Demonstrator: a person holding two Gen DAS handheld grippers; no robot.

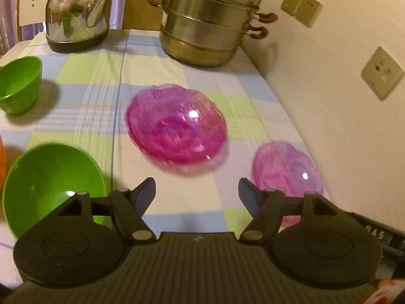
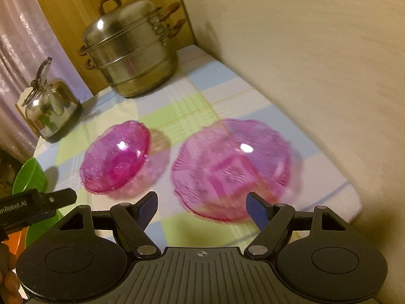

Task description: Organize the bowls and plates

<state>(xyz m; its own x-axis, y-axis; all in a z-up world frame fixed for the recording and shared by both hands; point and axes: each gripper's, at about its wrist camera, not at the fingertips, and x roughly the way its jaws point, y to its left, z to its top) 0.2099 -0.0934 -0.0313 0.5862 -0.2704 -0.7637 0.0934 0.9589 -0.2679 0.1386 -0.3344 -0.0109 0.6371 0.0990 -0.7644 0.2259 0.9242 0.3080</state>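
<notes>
Two pink glass bowls sit on the checked tablecloth. In the left wrist view one pink bowl [image 1: 177, 124] lies ahead of my open, empty left gripper [image 1: 197, 192] and the second pink bowl [image 1: 286, 169] lies to its right by the wall. In the right wrist view the second pink bowl [image 2: 233, 167] is just ahead of my open, empty right gripper [image 2: 202, 205], and the first pink bowl [image 2: 116, 157] lies to its left. Two green bowls sit at the left, one near [image 1: 50, 182] and one farther [image 1: 20, 83].
A steel steamer pot [image 1: 207, 25] and a steel kettle [image 1: 78, 15] stand at the table's far end. The wall [image 1: 329, 88] with sockets runs along the right edge. An orange object [image 2: 12, 240] shows at the left beside the left gripper's body [image 2: 35, 205].
</notes>
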